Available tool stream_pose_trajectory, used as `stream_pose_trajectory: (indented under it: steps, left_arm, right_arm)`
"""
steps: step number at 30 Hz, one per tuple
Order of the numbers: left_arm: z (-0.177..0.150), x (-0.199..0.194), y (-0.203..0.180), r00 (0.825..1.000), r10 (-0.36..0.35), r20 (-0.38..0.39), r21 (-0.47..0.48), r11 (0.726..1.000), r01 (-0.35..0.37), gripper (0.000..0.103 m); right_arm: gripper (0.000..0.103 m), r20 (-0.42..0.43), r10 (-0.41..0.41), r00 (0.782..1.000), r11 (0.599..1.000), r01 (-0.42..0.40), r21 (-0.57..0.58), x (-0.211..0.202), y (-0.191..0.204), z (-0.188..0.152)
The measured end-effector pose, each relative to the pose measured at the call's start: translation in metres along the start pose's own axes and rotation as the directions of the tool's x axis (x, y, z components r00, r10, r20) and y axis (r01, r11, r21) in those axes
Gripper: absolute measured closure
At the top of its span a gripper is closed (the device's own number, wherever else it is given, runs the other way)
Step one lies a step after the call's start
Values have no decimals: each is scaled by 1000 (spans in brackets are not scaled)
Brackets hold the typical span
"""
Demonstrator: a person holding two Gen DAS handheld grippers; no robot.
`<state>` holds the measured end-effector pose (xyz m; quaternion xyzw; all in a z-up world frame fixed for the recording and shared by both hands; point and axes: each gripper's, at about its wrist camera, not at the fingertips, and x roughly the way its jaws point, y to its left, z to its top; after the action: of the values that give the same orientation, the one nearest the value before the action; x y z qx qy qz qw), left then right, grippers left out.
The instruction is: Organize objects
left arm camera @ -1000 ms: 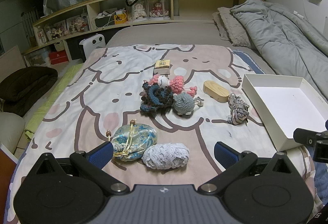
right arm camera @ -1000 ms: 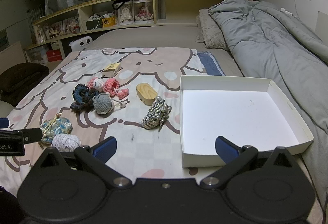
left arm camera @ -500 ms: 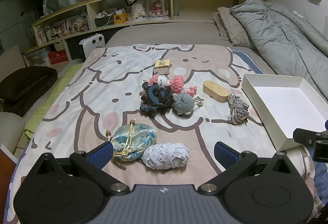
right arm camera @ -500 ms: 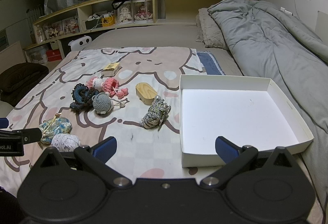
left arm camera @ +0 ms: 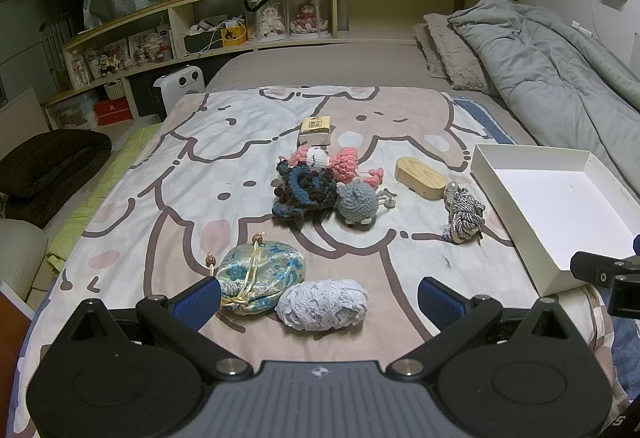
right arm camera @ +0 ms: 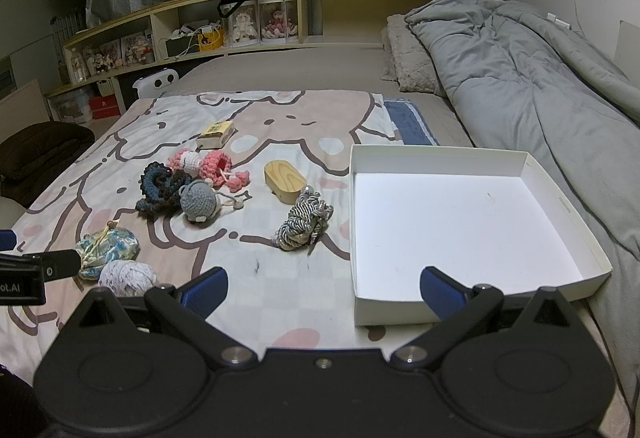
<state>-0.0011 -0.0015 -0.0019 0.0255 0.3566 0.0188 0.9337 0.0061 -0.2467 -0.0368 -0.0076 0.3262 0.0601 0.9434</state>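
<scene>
My left gripper [left arm camera: 320, 296] is open low over the bed, just behind a pale lilac yarn ball [left arm camera: 322, 304] and a blue floral pouch [left arm camera: 261, 282]. Farther off lie a dark blue crochet piece [left arm camera: 303, 191], a grey crochet ball [left arm camera: 357, 205], a pink crochet toy [left arm camera: 336, 163], a wooden oval box [left arm camera: 420, 183], a grey twisted cord bundle [left arm camera: 464, 214] and a small yellow box [left arm camera: 316, 129]. My right gripper [right arm camera: 323, 288] is open, empty, at the near-left corner of the empty white tray [right arm camera: 560, 280]. The cord bundle [right arm camera: 304, 222] lies left of the tray.
A rumpled grey duvet [right arm camera: 540, 77] and pillows fill the right side of the bed. A wooden shelf [left arm camera: 280, 21] with dolls and clutter runs behind. A dark cushion [left arm camera: 44, 165] sits on the floor left. The cartoon blanket [right arm camera: 280, 286] shows bare before the right gripper.
</scene>
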Motion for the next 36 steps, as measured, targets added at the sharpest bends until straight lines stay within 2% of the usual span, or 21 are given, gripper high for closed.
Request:
stream_pose_trajectory:
  steps: [15,21,29,36]
  left_arm:
    - [-2,2,-2,1000,1,2,-10,1000,-1,0]
    - [-5,0,-15,1000,-14,13,-8,1000,14,0]
    - [21,5,-5,1000,-2,27,-17,1000,2,0]
    - [49,20,2,998,34,43,-3,999,-33,0]
  right_arm:
    - [0,2,-2,1000,1000,2,5,2,-3,-1]
    - [0,24,-4,1000,1000,3,22,0,1,0]
    - [0,70,-31,997,997,26,72,-1,2,8]
    - [0,94,-16,995,995,7,98,2,6,27]
